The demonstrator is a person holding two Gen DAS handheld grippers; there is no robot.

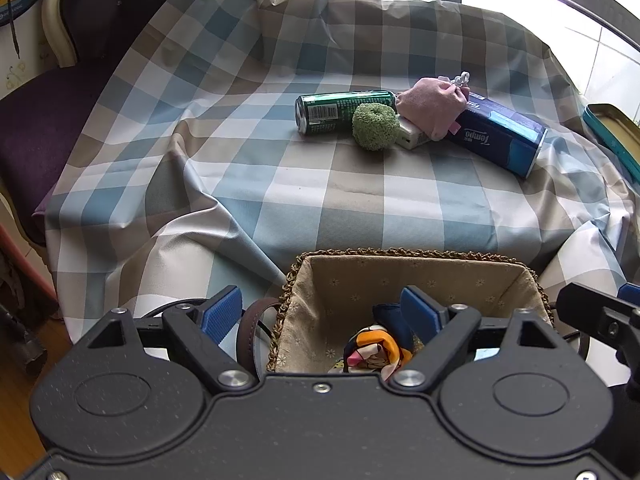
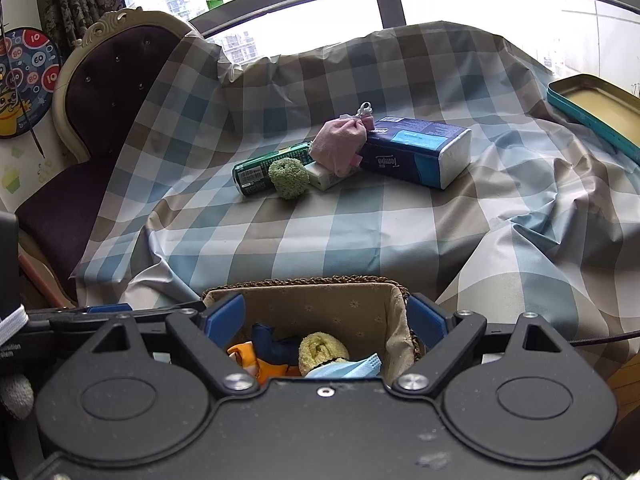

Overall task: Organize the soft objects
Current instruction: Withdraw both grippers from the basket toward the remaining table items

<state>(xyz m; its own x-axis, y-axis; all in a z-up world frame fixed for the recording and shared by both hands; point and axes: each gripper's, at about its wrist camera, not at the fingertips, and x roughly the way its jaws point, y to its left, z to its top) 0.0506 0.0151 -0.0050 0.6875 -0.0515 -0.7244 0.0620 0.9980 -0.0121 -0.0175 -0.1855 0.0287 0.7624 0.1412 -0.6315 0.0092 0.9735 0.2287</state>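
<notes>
Off-task clutter on checked cloth (image 2: 360, 240)

Green can (image 2: 264, 170) lying at 10 o'clock, chair (image 2: 108, 92) at 9, dartboard (image 2: 28, 80) beyond, teal tin (image 2: 592, 108) at 2.

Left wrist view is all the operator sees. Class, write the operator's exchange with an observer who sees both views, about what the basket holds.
Operator: I see an orange patterned cloth in the basket. Anything else?
Observer: Yes, a yellow fluffy ball lies beside it.
Operator: Is that all?
Observer: No, a light-blue face mask lies against the ball's near side.
</notes>
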